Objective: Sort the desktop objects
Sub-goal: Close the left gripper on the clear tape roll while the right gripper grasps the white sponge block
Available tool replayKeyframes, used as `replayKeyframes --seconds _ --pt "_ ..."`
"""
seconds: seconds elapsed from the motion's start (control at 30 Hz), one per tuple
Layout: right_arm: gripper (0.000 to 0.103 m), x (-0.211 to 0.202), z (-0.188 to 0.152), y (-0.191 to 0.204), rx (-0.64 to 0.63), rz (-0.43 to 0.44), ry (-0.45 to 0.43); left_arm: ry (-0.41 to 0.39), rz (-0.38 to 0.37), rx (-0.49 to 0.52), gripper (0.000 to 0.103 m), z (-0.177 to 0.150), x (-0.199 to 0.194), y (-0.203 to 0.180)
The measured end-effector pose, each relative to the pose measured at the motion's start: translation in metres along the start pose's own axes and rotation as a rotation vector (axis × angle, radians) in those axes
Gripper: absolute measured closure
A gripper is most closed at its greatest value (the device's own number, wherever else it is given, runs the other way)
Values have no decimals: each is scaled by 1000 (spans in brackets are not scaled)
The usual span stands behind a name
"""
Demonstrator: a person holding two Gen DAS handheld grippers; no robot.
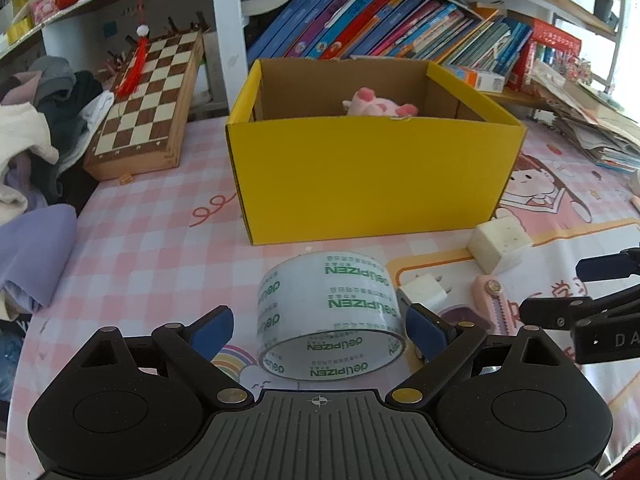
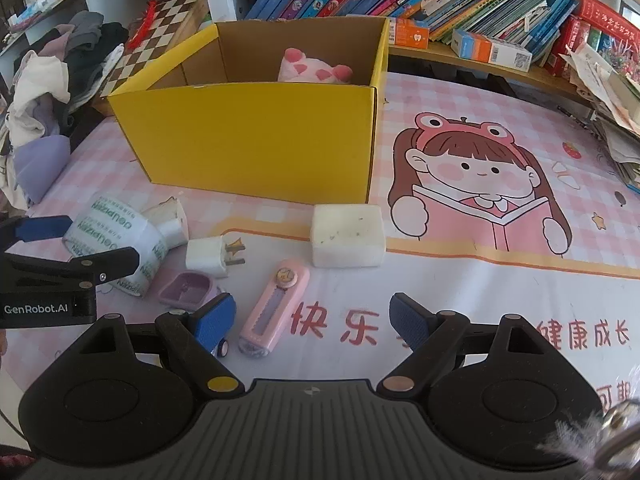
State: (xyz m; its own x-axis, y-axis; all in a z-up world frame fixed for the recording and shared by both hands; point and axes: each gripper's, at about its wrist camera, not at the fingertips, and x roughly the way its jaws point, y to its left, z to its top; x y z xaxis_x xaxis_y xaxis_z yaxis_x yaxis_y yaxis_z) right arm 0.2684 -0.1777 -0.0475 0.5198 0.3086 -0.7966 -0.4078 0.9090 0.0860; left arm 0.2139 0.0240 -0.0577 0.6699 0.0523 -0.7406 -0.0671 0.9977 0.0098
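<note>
A roll of clear tape [image 1: 330, 314] with green print lies on the pink desk mat, between the open fingers of my left gripper [image 1: 318, 330]; it also shows in the right wrist view [image 2: 116, 244]. A yellow cardboard box [image 1: 372, 172] stands behind it with a pink plush toy [image 1: 378, 106] inside. My right gripper [image 2: 310, 322] is open and empty above the mat, with a pink utility knife [image 2: 274, 308] just inside its left finger. A white charger plug [image 2: 210, 256], a white foam block [image 2: 347, 235] and a small purple tray [image 2: 185, 289] lie nearby.
A chessboard [image 1: 146, 108] leans at the back left beside a pile of clothes [image 1: 36, 140]. Books [image 1: 380, 24] fill the shelf behind the box. Stacked papers [image 1: 592, 120] lie at the right.
</note>
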Motion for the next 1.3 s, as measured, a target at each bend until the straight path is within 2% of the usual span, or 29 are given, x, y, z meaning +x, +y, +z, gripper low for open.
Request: replayKeyframes --seconds 0.1,0.2,0.6,1.07,1.23,1.3 --pt "18 5 5 -3 -2 10 4 9 -4 -11 8 1 4 1" --pt "18 11 10 -7 5 17 7 17 -26 -21 18 1 7 1" --pt "18 33 25 -19 34 42 24 17 -34 -25 19 7 -1 0" --pt "19 57 39 -30 12 10 27 -4 -7 -61 19 8 -14 5" --pt "23 67 42 -28 -7 12 37 -15 0 -62 19 8 -19 4" --pt "28 70 42 -28 -9 8 41 -17 6 -64 19 7 -21 5"
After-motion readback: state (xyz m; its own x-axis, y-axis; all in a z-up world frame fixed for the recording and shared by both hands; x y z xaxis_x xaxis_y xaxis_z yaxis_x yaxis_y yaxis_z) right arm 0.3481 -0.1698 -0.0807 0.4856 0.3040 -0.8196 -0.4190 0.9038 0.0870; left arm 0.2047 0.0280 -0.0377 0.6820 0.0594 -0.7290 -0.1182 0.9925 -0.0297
